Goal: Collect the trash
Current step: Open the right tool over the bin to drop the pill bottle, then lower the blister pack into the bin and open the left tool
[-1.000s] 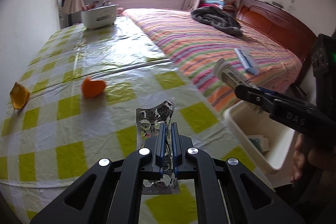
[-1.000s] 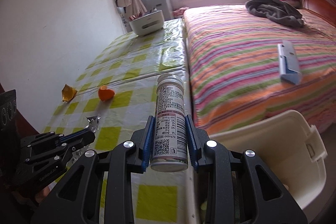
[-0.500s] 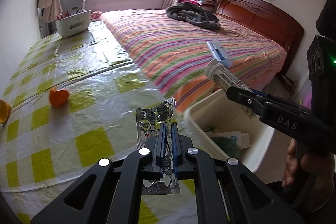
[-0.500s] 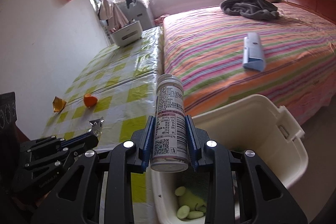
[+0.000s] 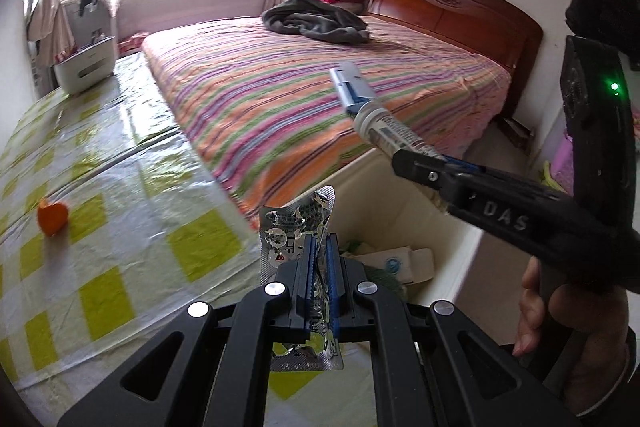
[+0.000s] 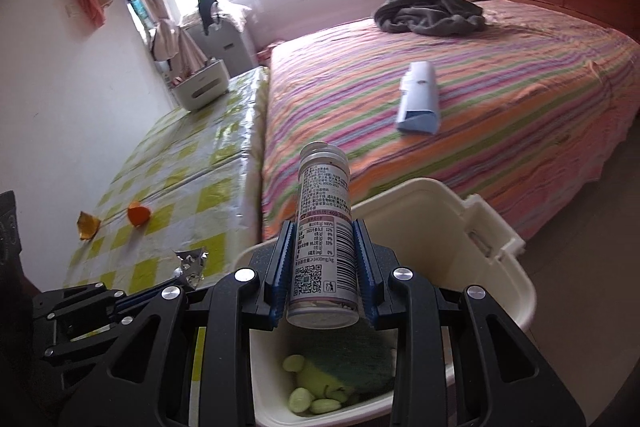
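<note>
Two grippers are loaded. The left gripper point(image 5: 318, 247) is clamped on a crumpled foil blister pack point(image 5: 296, 227), held at the near right edge of the tabletop point(image 5: 120, 187), beside the bin point(image 6: 496, 259). The right gripper point(image 6: 322, 263) grips a white tube point(image 6: 324, 227), held above the bin. The bin contains green peels point(image 6: 316, 391) and a green pad point(image 6: 356, 363). An orange peel point(image 6: 138, 215) and a yellow wrapper point(image 6: 88, 225) lie on the tabletop at left. A blue box point(image 6: 420, 103) lies on the bed point(image 6: 520, 87).
</note>
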Tool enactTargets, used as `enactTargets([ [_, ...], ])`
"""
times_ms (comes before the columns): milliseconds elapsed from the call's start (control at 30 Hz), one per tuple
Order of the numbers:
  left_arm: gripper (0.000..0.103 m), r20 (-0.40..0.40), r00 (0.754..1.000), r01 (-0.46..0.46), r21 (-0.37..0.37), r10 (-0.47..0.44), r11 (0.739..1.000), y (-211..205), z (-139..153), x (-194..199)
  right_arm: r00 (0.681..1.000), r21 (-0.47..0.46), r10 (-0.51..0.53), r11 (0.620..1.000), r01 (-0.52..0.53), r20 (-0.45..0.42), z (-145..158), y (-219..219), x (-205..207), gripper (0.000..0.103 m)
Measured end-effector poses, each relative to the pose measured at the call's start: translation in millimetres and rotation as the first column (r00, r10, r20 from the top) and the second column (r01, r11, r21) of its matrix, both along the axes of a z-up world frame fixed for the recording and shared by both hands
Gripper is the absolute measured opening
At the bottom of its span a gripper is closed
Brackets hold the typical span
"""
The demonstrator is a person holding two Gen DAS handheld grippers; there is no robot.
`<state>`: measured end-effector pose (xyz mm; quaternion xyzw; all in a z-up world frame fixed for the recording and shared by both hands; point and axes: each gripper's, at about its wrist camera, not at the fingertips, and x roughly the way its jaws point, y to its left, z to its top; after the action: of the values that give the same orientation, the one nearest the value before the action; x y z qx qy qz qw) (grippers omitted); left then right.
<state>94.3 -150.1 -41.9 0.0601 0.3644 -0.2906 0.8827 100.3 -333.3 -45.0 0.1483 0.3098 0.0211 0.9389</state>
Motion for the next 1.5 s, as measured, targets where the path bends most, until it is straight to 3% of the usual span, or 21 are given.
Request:
enactTargets([
  [233, 0.006, 0.000, 0.999, 0.040, -0.001, -0.040, 0.999, -17.6, -2.0, -4.4, 0.997, 0.025, -0.075, 0.997, 0.075, 0.000, -1.4, -17.8, -4.0, 0.034],
  [300, 0.006, -0.003, 0.999, 0.044, -0.003, -0.044, 0.999, -18.3, -2.0, -4.4, 0.995, 0.045, -0.096, 0.994, 0.095, 0.006, 0.2, -22.6, -6.4, 0.047],
  [467, 0.006, -0.006, 0.999, 0.044, -0.005, -0.044, 0.999, -21.0, -3.1, -1.6, 0.990, 0.067, -0.138, 0.989, 0.135, 0.043, 8.0, -26.3, -12.1, 0.052],
  [733, 0.006, -0.021, 0.998, 0.056, -0.011, -0.056, 0.998, -31.3, -4.5, 5.6, 0.986, 0.092, -0.156, 0.984, 0.151, 0.056, 7.4, -27.3, -14.6, 0.053],
  [1100, 0.007, 0.023, 0.996, 0.087, 0.036, -0.088, 0.996, -53.0, -4.4, 1.6, 0.984, 0.104, -0.165, 0.982, 0.158, 0.067, 9.0, -34.0, -16.2, 0.053],
  [1300, 0.007, -0.033, 0.997, 0.074, 0.048, -0.072, 0.996, -52.9, -10.4, 6.0, 0.984, 0.110, -0.165, 0.981, 0.157, 0.070, 8.6, -35.0, -16.8, 0.053],
  [1500, 0.008, 0.003, 0.999, 0.054, 0.054, -0.054, 0.997, -49.0, -7.3, 3.8, 0.986, 0.108, -0.154, 0.983, 0.146, 0.067, 8.2, -32.0, -14.8, 0.054],
])
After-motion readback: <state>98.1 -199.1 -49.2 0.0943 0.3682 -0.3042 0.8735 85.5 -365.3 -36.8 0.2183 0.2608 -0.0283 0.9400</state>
